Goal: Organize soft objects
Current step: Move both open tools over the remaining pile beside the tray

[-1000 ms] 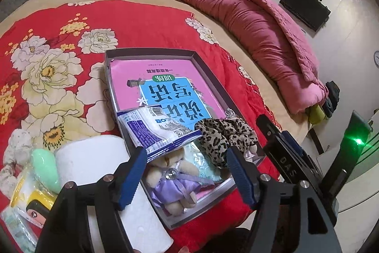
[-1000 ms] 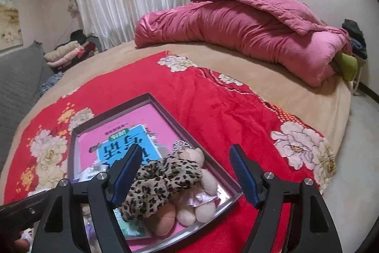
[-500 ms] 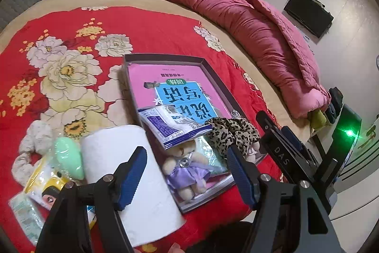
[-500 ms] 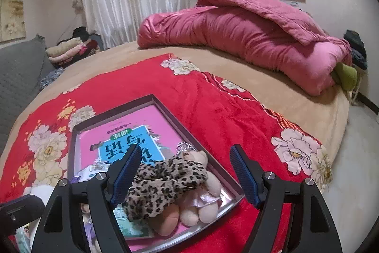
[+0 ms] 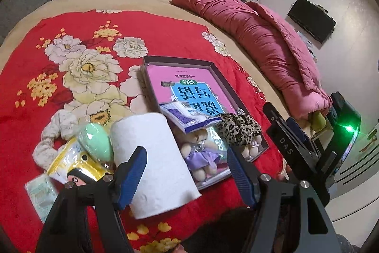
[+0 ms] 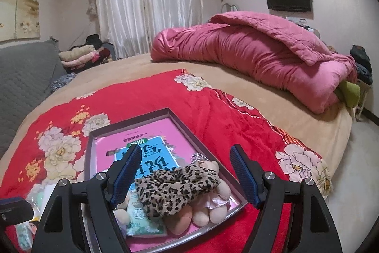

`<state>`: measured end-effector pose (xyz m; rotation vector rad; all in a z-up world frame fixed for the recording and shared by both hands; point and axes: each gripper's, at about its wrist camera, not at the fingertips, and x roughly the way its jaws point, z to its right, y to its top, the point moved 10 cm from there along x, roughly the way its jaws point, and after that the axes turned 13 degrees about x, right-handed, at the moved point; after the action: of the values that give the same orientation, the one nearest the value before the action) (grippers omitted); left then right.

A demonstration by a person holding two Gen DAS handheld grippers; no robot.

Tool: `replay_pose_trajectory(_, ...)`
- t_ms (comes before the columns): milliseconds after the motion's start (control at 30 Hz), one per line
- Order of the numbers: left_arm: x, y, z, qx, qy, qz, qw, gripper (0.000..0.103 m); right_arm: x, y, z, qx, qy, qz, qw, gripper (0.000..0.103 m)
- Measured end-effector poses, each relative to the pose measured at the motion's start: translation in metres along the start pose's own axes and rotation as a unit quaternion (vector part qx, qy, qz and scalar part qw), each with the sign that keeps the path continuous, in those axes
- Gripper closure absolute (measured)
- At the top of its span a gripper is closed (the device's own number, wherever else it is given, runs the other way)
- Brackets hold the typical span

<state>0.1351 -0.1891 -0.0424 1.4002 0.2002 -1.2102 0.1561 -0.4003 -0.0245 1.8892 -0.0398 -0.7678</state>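
Note:
A grey tray (image 5: 178, 60) lies on the red flowered blanket (image 5: 71, 44). In it are a pink book (image 5: 189, 84), a tissue pack (image 5: 189, 119), a teddy bear in a purple dress (image 5: 199, 151) and a leopard-print scrunchie (image 5: 239, 127). Left of the tray lie a white paper roll (image 5: 154, 158), a green sponge (image 5: 94, 144), a yellow packet (image 5: 71, 165) and a white cloth (image 5: 52, 134). My left gripper (image 5: 187, 172) hangs open and empty above the roll and the bear. My right gripper (image 6: 186, 174) is open over the scrunchie (image 6: 175, 186) and a second plush (image 6: 213, 208) without touching them.
A rolled pink quilt (image 6: 255, 56) lies across the far side of the bed. Folded clothes (image 6: 78, 55) sit by the curtain. The bed edge (image 6: 331, 129) drops to the floor on the right. A small tissue packet (image 5: 40, 193) lies near the front left.
Both grippers have drawn back and up from the tray, still open. The left view has shifted, so the roll, sponge and packets on the left show more fully.

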Motion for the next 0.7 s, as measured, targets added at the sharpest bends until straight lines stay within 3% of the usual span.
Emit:
replay_pose_trajectory(300,-0.015,-0.011,-0.01,-0.002,-0.003,-0.004,1.0,0.033,-0.014,-0.007,-0.017,-0.033,0.002,-0.001,0.999,0.025)
replay_pose_trajectory(500,-0.046,-0.004,-0.058,0.0,0.062,0.004,0.9981,0.033,-0.032,-0.01,-0.028,-0.062,0.004,0.002,0.998,0.025)
replay_pose_trajectory(700,-0.066,-0.027,-0.138,-0.056,0.124,-0.046,0.9896,0.033,-0.062,-0.014,-0.069,-0.086,0.057,-0.005,0.995,0.025)
